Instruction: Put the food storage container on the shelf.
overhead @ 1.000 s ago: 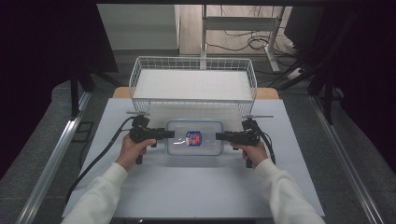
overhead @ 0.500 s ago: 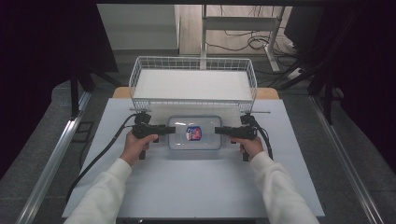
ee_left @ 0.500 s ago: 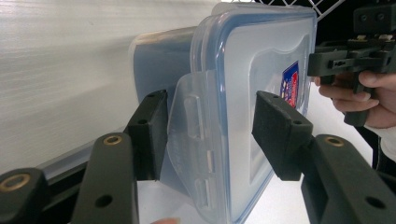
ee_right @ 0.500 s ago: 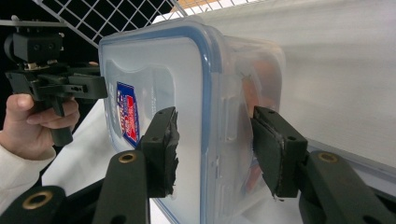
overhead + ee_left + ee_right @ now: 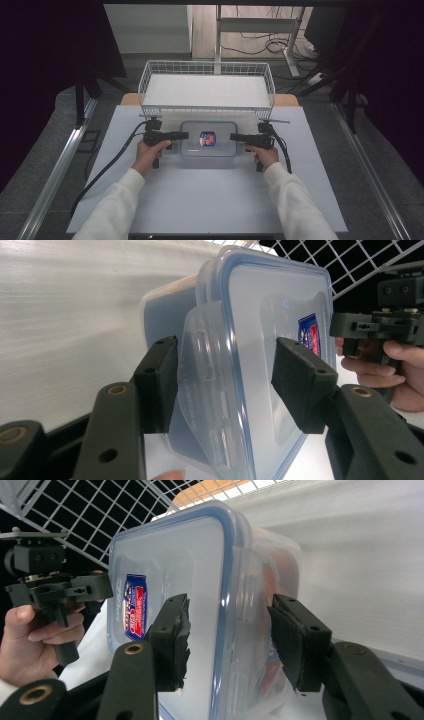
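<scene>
The clear box (image 5: 220,147) sits flat on the desk (image 5: 210,200), just in front of the wire basket (image 5: 200,107). You have one tool at each short end. Your left tool (image 5: 184,135) and right tool (image 5: 234,136) both stand about half wide, jaws astride the lid's edge and its clip flap (image 5: 205,365). I cannot tell whether the pads (image 5: 159,385) press on it or only bracket it.

This looks like a two-handed carry of the box, most likely on its way into the basket. To do it well:
- Close both tools evenly on the rim, not on the loose flap, which will flex and slip.
- Lift both ends together, keeping the lid level.
- Clear the basket's front wall before moving forward.

Count: one box with one label (image 5: 207,138), one basket, two tools, one desk.
</scene>
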A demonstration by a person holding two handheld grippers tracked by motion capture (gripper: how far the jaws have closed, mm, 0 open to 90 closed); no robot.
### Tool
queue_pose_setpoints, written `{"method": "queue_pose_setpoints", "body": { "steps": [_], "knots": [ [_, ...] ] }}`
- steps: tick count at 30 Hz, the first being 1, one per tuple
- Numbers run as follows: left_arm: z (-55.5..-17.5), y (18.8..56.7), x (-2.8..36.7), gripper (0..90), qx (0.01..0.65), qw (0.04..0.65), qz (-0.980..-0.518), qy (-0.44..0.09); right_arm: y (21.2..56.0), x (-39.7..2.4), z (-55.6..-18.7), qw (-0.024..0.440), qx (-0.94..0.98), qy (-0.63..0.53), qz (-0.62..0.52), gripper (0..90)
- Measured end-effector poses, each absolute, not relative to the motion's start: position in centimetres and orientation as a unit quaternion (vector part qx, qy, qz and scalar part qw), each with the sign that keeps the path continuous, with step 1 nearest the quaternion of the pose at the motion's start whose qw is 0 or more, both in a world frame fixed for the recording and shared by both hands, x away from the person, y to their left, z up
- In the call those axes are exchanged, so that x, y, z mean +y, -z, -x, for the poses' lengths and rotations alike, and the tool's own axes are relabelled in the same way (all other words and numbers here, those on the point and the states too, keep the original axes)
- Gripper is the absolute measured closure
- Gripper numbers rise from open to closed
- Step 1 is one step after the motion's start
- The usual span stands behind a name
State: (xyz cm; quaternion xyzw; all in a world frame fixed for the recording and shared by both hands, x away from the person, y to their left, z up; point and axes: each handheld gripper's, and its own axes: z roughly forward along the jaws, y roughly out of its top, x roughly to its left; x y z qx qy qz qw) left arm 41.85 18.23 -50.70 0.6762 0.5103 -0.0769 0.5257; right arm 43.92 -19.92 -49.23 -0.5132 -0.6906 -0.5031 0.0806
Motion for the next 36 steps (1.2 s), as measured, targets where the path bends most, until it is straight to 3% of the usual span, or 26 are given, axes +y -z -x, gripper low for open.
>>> {"method": "queue_pose_setpoints", "body": {
  "steps": [7,11,13,14,18,24,29,34,36],
  "knots": [
    [-42.1,51.1,18.1,41.0,0.516,0.523,-0.675,0.075,49.1,-19.3,-43.5,0.032,-0.702,0.496,0.511,47.8],
    [-41.8,50.7,18.2,33.7,0.516,0.525,-0.674,0.062,48.7,-18.9,-43.0,0.014,-0.703,0.497,0.509,42.3],
    [-41.3,50.1,18.4,33.0,0.511,0.519,-0.684,0.042,48.3,-18.9,-42.4,-0.003,-0.71,0.498,0.499,41.2],
    [-40.5,49.4,18.7,33.0,0.498,0.504,-0.706,0.008,47.9,-18.9,-41.8,-0.02,-0.717,0.496,0.489,39.7],
    [-38.7,48.4,18.7,31.4,0.477,0.482,-0.734,-0.028,47.1,-19.1,-40.3,-0.026,-0.725,0.496,0.476,40.4],
    [-34.4,47.3,17.8,27.8,0.426,0.463,-0.775,-0.066,46.1,-18.1,-36.1,-0.116,-0.811,0.429,0.381,51.1],
    [-32.5,47.0,17.2,28.0,0.416,0.466,-0.778,-0.064,46.6,-17.3,-34.4,-0.108,-0.834,0.408,0.356,61.8],
    [-30.3,47.7,17.3,29.0,0.422,0.471,-0.774,-0.041,47.6,-15.9,-32.8,-0.107,-0.858,0.384,0.324,79.5],
    [-29.9,47.9,17.5,29.2,0.425,0.47,-0.773,-0.039,47.7,-15.7,-32.8,-0.106,-0.862,0.378,0.32,81.2]
  ]
}}
